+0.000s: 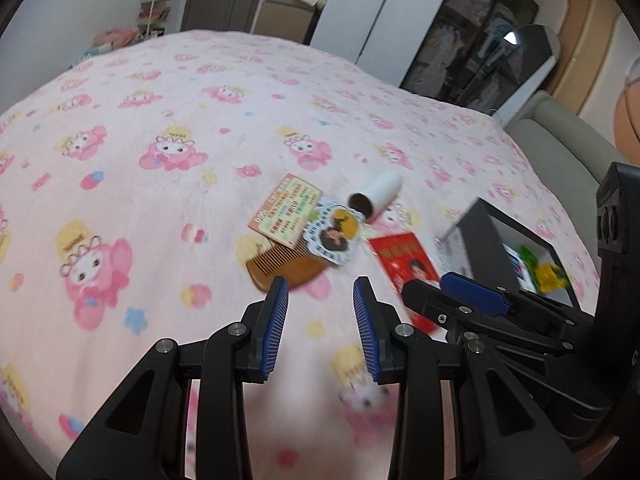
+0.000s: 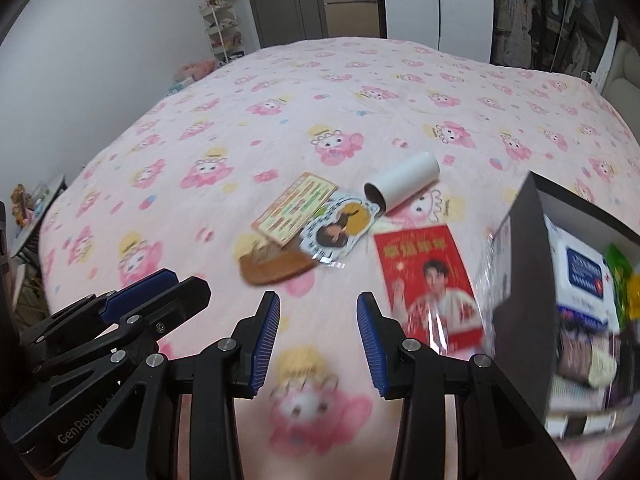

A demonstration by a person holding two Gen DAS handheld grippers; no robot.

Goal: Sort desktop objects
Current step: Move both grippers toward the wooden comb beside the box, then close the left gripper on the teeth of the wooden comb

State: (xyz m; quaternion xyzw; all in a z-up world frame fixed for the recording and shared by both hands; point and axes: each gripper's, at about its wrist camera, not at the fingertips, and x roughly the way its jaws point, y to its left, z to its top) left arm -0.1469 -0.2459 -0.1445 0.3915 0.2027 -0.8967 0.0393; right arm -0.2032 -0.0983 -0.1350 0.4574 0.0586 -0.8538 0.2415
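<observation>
A small pile lies on the pink bedspread: a brown wooden comb, an orange printed card, a die-cut photo sticker, a white tube and a red packet with a portrait. My left gripper is open and empty, just short of the comb. My right gripper is open and empty, just short of the pile, left of the red packet. Each gripper shows in the other's view, the right and the left.
A dark storage box stands at the right, holding a wipes pack and green and yellow packets. The bedspread stretches far to the left and back. A wardrobe, a shelf rack and the headboard stand beyond.
</observation>
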